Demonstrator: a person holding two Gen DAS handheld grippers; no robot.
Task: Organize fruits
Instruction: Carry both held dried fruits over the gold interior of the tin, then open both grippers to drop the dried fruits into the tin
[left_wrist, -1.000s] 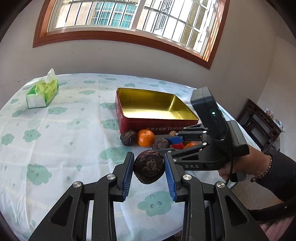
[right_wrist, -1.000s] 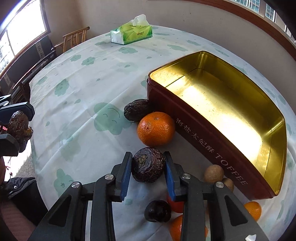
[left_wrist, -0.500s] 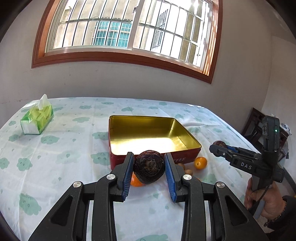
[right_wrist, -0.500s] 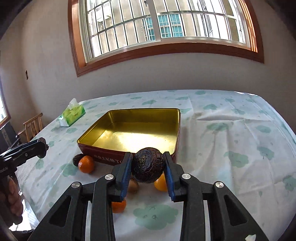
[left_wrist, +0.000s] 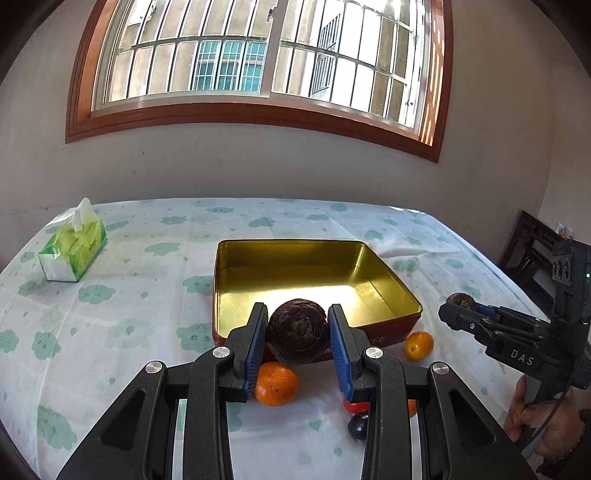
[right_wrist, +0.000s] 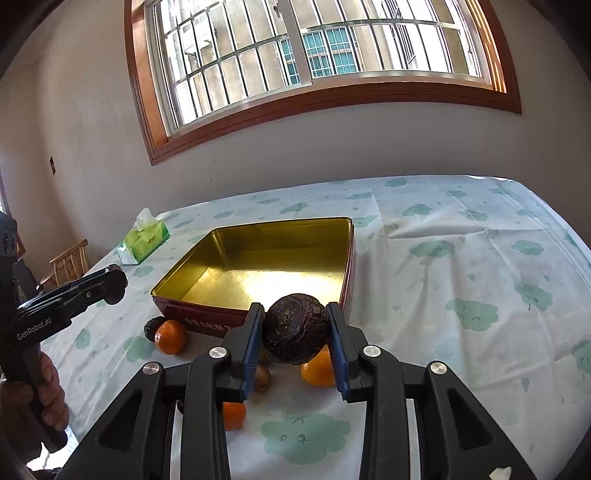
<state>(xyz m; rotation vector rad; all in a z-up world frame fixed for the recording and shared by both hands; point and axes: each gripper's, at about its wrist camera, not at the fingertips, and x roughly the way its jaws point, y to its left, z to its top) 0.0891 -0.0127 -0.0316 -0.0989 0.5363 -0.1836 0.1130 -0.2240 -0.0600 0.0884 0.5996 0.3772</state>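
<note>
My left gripper (left_wrist: 298, 334) is shut on a dark wrinkled passion fruit (left_wrist: 297, 332), held above the near edge of the empty gold-lined red tin (left_wrist: 376, 273). My right gripper (right_wrist: 295, 330) is shut on a second dark passion fruit (right_wrist: 296, 328), also raised in front of the tin (right_wrist: 280, 236). On the cloth before the tin lie oranges (left_wrist: 276, 384) (left_wrist: 418, 345) (right_wrist: 170, 336), a small dark fruit (left_wrist: 357, 425), a red fruit (left_wrist: 355, 406) and small brown fruits (right_wrist: 261, 376). In the left wrist view the right gripper (left_wrist: 458, 306) appears at the right; in the right wrist view the left gripper (right_wrist: 112, 284) appears at the left.
A green tissue pack (left_wrist: 73, 247) sits at the table's far left. The cloud-print tablecloth (right_wrist: 480, 280) covers the table. A wooden chair (right_wrist: 70, 262) stands off the left edge, dark furniture (left_wrist: 532, 251) off the right. A person's hand (right_wrist: 33, 391) holds the left gripper's handle.
Both grippers rose and drew back from the fruit pile, each carrying its passion fruit. The right gripper swung round to face the window and tin; the left edged toward the tin.
</note>
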